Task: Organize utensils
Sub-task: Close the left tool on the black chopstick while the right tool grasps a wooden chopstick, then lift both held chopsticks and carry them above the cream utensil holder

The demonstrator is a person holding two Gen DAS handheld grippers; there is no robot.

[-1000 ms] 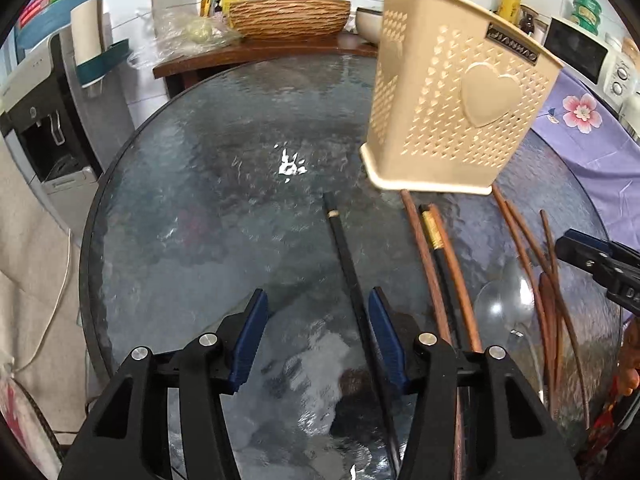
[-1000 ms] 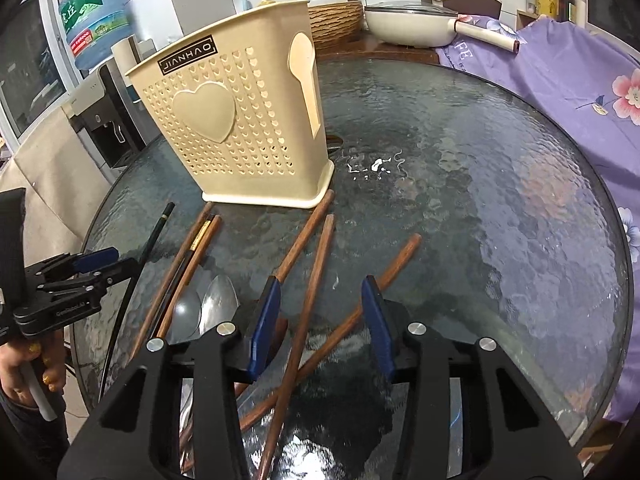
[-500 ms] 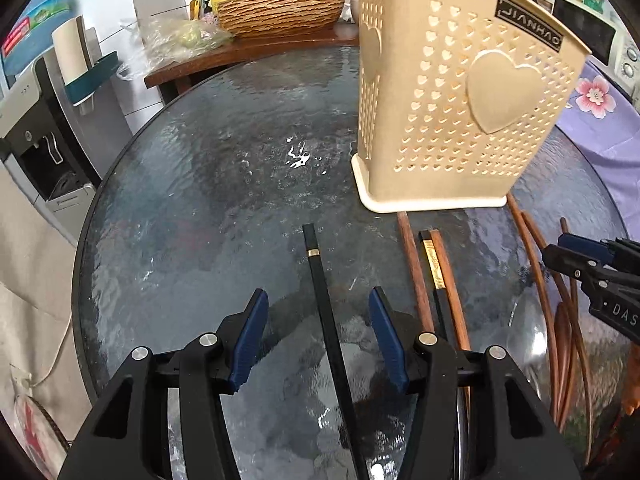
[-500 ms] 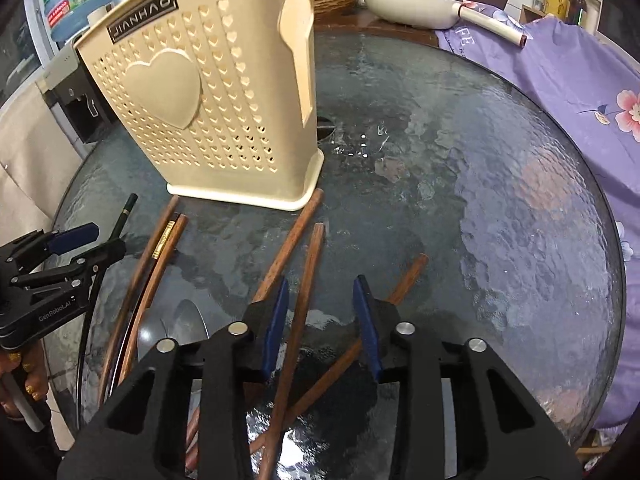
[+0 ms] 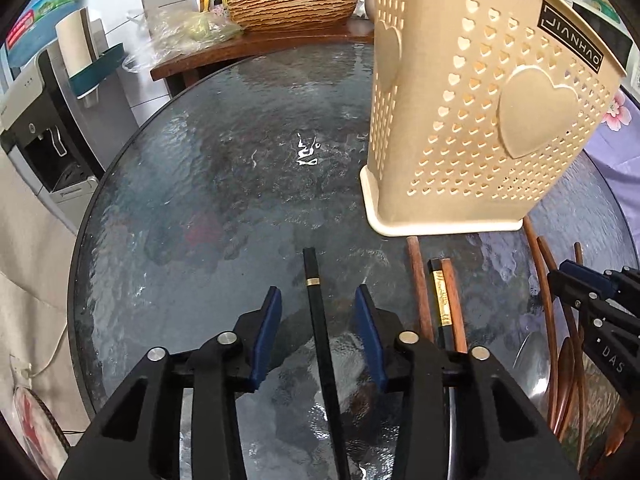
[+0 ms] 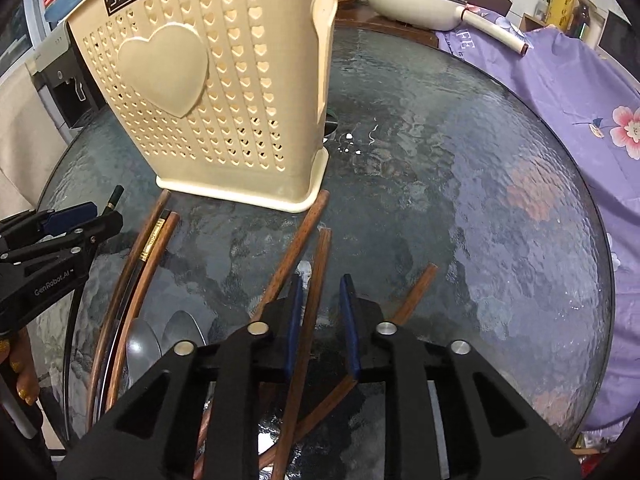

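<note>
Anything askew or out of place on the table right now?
Yes. Wooden chopsticks lie loose on the glass table, fanned and crossing instead of paired. A black chopstick lies apart from them. Metal spoons lie among the sticks. The beige holder stands upright; no damage or spill shows.

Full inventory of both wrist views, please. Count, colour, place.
Holder: 1, beige, heart holes, upright on the table.
Table: 1, round, dark textured glass.
Black chopsticks: 2; one between the left jaws, one with a gold band among the brown ones.
Brown chopsticks: 5, lying in front of the holder.
Spoons: 2, grey metal, near table edge.
Pan: 1, cream, lidded, behind the table.
Cloth: 1, purple floral, on the right.
Left gripper: black, blue pads; jaws just been closing, straddling the black chopstick, not touching it.
Right gripper: same; jaws just been closing around a brown chopstick, gap remains.
</note>
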